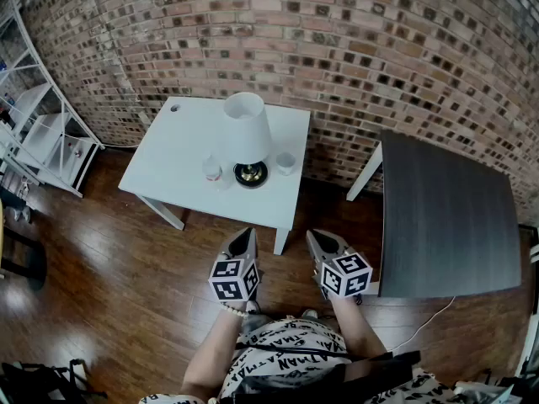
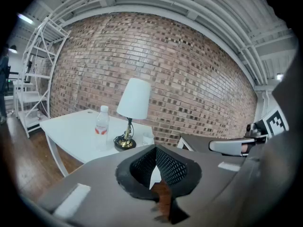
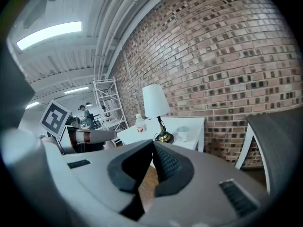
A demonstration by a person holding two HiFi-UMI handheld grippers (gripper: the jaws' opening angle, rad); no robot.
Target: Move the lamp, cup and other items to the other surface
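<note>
A lamp (image 1: 247, 129) with a white shade and brass base stands on the white table (image 1: 177, 158), between a clear bottle (image 1: 211, 169) on its left and a small white cup (image 1: 286, 163) on its right. The dark table (image 1: 446, 217) stands to the right, bare. My left gripper (image 1: 244, 236) and right gripper (image 1: 318, 238) hover side by side above the wood floor, short of the white table, both shut and holding nothing. The left gripper view shows the lamp (image 2: 134, 98), bottle (image 2: 102, 126) and cup (image 2: 147, 138) ahead; in the right gripper view the lamp (image 3: 155, 100) and cup (image 3: 183, 134) appear.
A brick wall runs behind both tables. White metal shelving (image 1: 42, 133) stands at the far left. A gap of wood floor separates the two tables. Far off in the right gripper view, a person (image 3: 85, 112) stands by more shelving.
</note>
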